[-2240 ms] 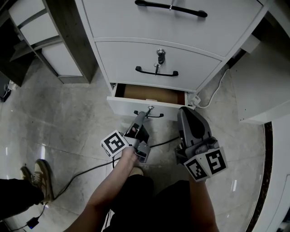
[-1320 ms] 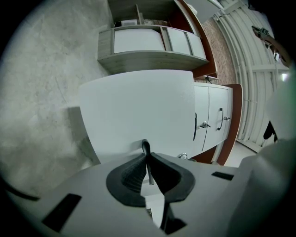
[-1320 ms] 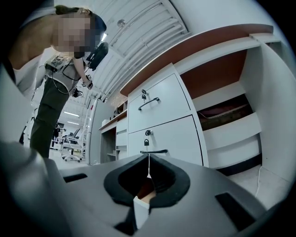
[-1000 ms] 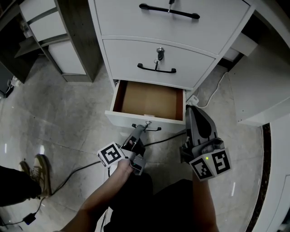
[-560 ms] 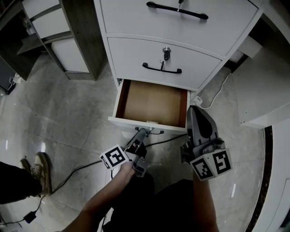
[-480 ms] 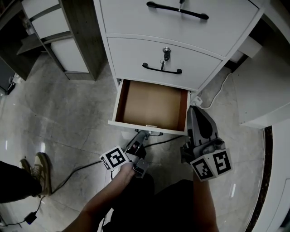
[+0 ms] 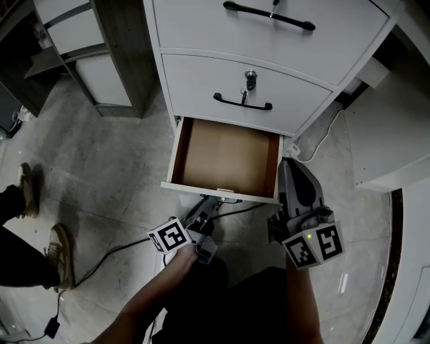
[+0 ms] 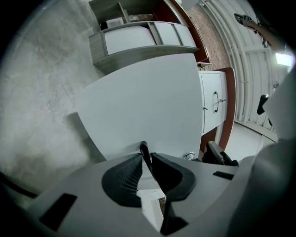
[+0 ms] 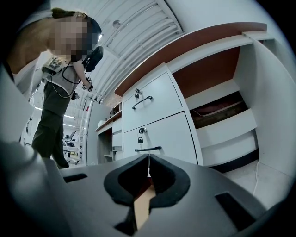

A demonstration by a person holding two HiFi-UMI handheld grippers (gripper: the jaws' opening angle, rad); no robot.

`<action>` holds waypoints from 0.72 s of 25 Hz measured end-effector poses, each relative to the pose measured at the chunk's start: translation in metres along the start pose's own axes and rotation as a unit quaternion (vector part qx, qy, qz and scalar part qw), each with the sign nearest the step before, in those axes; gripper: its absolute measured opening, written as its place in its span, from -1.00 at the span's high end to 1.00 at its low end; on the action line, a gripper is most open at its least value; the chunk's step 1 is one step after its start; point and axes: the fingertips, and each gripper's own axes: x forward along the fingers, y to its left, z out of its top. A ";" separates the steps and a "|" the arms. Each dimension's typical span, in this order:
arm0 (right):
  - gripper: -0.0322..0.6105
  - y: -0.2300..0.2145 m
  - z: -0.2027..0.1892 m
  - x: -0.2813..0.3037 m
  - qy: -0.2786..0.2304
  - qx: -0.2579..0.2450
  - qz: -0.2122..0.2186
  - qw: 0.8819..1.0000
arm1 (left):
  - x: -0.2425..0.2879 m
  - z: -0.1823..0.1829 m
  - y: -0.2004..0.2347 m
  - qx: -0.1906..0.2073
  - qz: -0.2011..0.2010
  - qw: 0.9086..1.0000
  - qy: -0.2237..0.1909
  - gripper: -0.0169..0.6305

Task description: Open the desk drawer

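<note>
The bottom drawer [image 7: 225, 158] of the white desk cabinet stands pulled out, its brown inside bare. My left gripper [image 7: 213, 201] is just below the drawer's front edge, pointing at the front panel [image 8: 148, 102]. The thin black handle [image 8: 144, 152] stands between its jaws. My left gripper [image 8: 147, 155] has just been opening, and a sliver of gap shows beside the handle. My right gripper [image 7: 289, 164] hangs to the right of the drawer, shut and holding nothing. In its own view my right gripper [image 9: 149, 157] has its tips meeting.
Above are a middle drawer with a key in its lock [image 7: 250, 79] and a top drawer with a black handle [image 7: 269, 15]. A black cable [image 7: 121, 252] crosses the floor. A person's shoes [image 7: 27, 188] are at the left edge. A white cord [image 7: 316, 144] lies at the right.
The drawer has come from barely open to far out. In the last half second the left gripper sank a little under the drawer front. A person's foot stepped in at the left edge.
</note>
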 end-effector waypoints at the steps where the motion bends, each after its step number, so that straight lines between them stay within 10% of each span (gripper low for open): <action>1: 0.84 0.000 0.000 0.000 0.000 0.000 0.000 1.000 | 0.000 0.000 0.000 0.000 -0.003 1.000 0.005 0.80; 18: 0.84 -0.013 -0.013 0.005 0.019 -0.001 -0.007 1.000 | -0.034 -0.017 -0.012 0.075 -0.021 0.991 0.108 0.64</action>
